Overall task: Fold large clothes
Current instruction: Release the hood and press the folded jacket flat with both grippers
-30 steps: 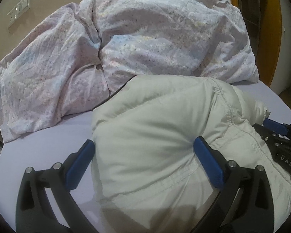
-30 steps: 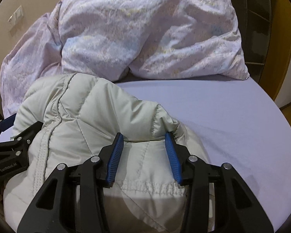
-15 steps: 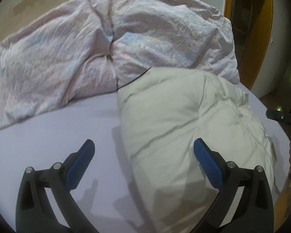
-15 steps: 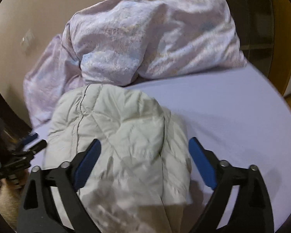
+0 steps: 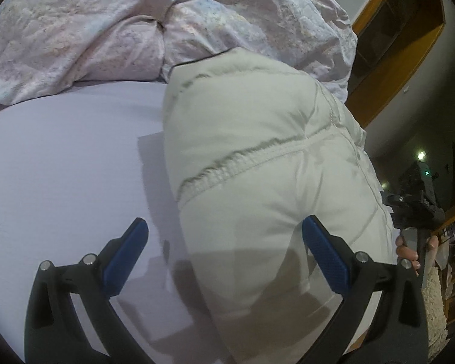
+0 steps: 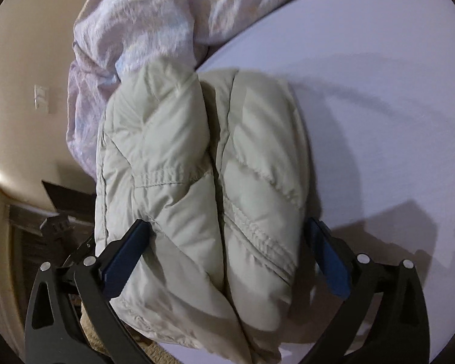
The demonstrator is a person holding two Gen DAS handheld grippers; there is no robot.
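A pale grey-green puffer jacket (image 5: 257, 151) lies folded in a thick bundle on the lilac bed sheet (image 5: 60, 166). My left gripper (image 5: 224, 254) is open wide above the jacket's left edge, one pad over bare sheet and the other over the jacket. In the right wrist view the jacket (image 6: 203, 182) shows two padded lobes side by side. My right gripper (image 6: 227, 254) straddles them; its jaws are opening, and the jacket lies loose between them, not pinched. A person's fingers (image 5: 406, 248) hold the right gripper's handle at the jacket's right side.
A crumpled pink-lilac duvet (image 5: 106, 30) is heaped at the back of the bed, touching the jacket's far end. Bare sheet (image 6: 379, 91) spreads to the right of the jacket. Wooden shelving (image 5: 394, 45) stands beyond the bed. A wall switch (image 6: 41, 97) is at the left.
My right gripper has let go of the jacket fold and its jaws have spread wide. Both grippers have swung and rolled; the jacket now lies flatter on the sheet.
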